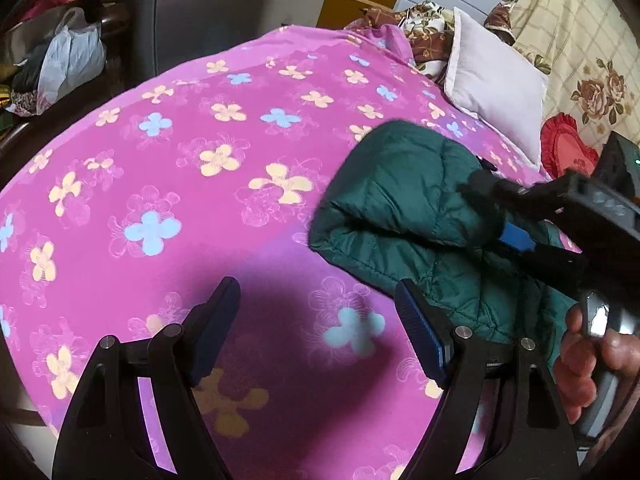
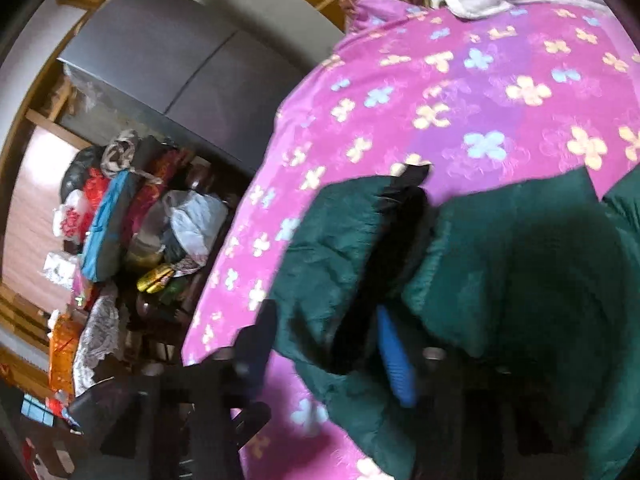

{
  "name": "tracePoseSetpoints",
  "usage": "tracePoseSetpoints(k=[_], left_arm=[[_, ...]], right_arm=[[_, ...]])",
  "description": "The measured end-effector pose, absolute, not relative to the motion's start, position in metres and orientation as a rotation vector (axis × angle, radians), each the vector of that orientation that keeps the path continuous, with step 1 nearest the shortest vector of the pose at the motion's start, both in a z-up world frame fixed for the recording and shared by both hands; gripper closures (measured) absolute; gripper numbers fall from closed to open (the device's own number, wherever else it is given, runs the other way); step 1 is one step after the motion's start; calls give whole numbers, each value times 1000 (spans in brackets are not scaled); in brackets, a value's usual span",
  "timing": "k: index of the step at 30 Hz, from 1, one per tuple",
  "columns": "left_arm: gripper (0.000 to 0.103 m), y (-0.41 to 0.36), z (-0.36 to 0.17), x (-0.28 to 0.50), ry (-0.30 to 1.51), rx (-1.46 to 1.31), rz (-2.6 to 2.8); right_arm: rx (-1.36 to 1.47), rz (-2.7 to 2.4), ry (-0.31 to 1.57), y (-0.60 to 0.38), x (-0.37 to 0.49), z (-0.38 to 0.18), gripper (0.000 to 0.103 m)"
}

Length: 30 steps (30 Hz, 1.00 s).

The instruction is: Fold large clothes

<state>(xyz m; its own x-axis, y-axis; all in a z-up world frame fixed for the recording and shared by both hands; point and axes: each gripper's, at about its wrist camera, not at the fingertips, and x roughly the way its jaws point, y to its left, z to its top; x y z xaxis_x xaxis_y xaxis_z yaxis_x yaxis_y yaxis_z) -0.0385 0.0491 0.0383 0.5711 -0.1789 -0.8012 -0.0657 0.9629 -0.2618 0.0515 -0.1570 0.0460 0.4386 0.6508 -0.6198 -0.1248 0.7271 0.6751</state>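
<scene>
Green quilted jacket (image 1: 404,200) on the pink floral bedspread (image 1: 200,184), both grippers angled down.
Left wrist view: left gripper (image 1: 316,328) hovers released over bare bedspread beside the jacket's edge; right gripper (image 1: 492,216) reaches in from the right.
Right wrist view: right gripper (image 2: 324,344) blurred, jaws straddle a jacket (image 2: 520,264) fold; grip cannot be told.

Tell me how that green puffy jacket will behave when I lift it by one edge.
The jacket looks quilted and soft, so it will probably droop and unfold. Its smooth shell may slip between the pads. It seems light for its bulk, likely dragging across the pink bedspread.
</scene>
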Motion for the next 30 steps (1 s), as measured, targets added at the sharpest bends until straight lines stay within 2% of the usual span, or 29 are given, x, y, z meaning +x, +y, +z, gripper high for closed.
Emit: tracePoseSetpoints(k=[1,2,6,17,21,23,30], left_arm=[[23,48,37,-37,970,-278,-69],[23,46,35,-37,976,-279,-70],[23,38,34,-38,977,-253,-77],[23,11,46,-56,974,-229,-128],[23,-10,56,-68,965,-208,-176],[23,-22,59,-73,966,-195,-199],[23,-62,65,-83,976,-149,-257]], right_arm=[[595,498,1015,-158,51,43,82],[606,491,1006,-159,50,42,85],[586,511,940,-175,26,59,90],[541,415,813,-284,-74,118,92],[516,317,812,-342,-115,122,93],[501,251,813,-373,-135,122,98],[571,117,815,-452,-187,108,98]])
